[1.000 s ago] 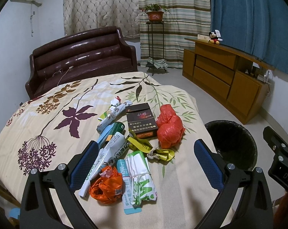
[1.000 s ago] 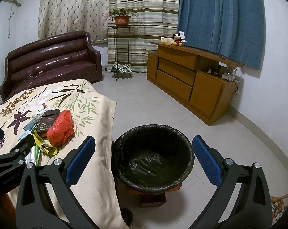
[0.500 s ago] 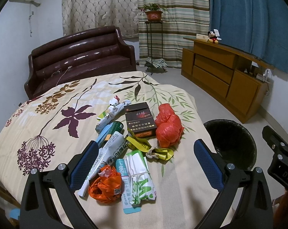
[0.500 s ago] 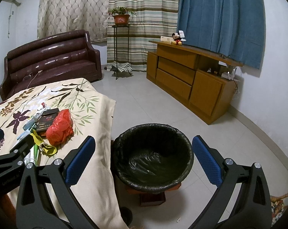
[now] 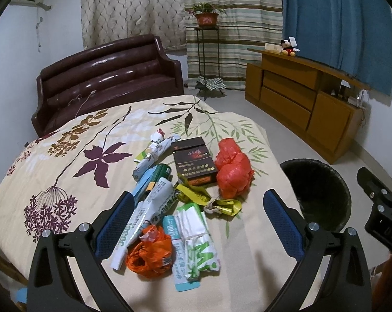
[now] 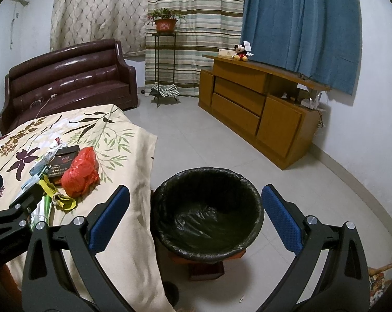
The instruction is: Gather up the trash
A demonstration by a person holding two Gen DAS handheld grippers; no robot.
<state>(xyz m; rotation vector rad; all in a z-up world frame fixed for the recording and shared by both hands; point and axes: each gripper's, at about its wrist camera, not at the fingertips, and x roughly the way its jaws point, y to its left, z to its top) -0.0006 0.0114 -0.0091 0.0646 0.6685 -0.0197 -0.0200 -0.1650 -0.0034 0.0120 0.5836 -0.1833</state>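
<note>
Trash pile sits on the floral tablecloth [image 5: 66,161], nothing collected. Count: two plastic bags, one red [image 5: 233,171] and one orange [image 5: 150,256]; one dark cigarette carton [image 5: 194,160]; one yellow ribbon strip [image 5: 203,199]; roughly four or five paper-wrapped rolls and tubes [image 5: 154,202], overlap blocks an exact count. One black-lined bin [image 6: 209,213] stands on the floor just beside the table edge, no trash visible in it. Left gripper [image 5: 198,223] hangs over the near end of the pile, jaws wide apart, holding nothing. Right gripper [image 6: 196,215] hangs over the bin, also spread and empty. Versus a second ago: items unmoved, both grippers in nearly the same place, left view shifted only slightly.
</note>
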